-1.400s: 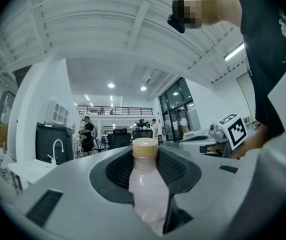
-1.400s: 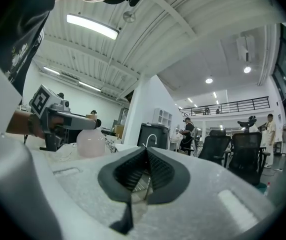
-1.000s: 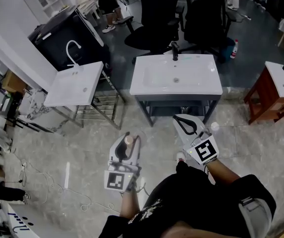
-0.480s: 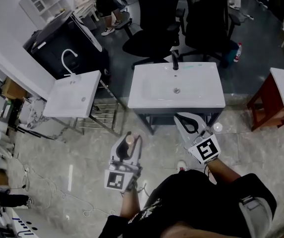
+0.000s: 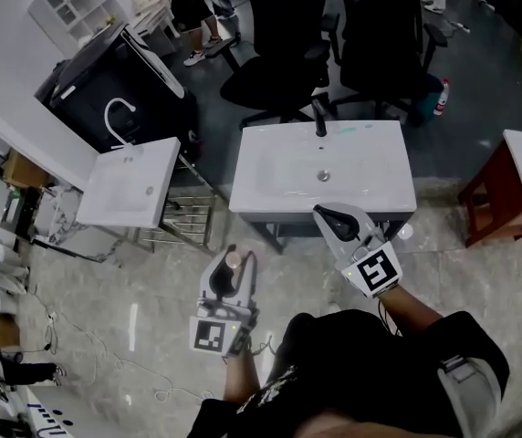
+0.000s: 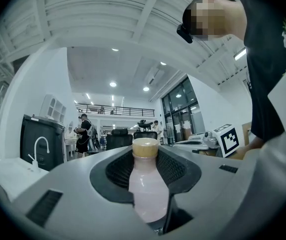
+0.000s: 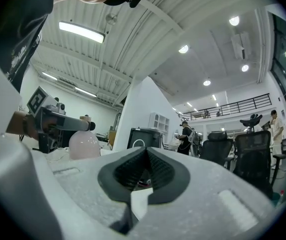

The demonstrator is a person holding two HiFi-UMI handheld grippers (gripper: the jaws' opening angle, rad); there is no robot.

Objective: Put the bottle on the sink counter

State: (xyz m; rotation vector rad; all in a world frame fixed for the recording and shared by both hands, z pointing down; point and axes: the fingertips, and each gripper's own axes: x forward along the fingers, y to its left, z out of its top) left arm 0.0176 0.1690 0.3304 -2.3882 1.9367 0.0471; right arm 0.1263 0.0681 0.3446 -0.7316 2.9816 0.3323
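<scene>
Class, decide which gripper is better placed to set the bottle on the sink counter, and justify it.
Left. The left gripper grips the bottle upright; the right gripper is shut and empty, though it hovers nearer the sink counter.

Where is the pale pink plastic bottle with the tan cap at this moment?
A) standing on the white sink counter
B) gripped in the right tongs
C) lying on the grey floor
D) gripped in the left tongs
D: the left gripper view shows the pale pink plastic bottle upright between the left tongs; the right tongs are shut, empty.
</scene>
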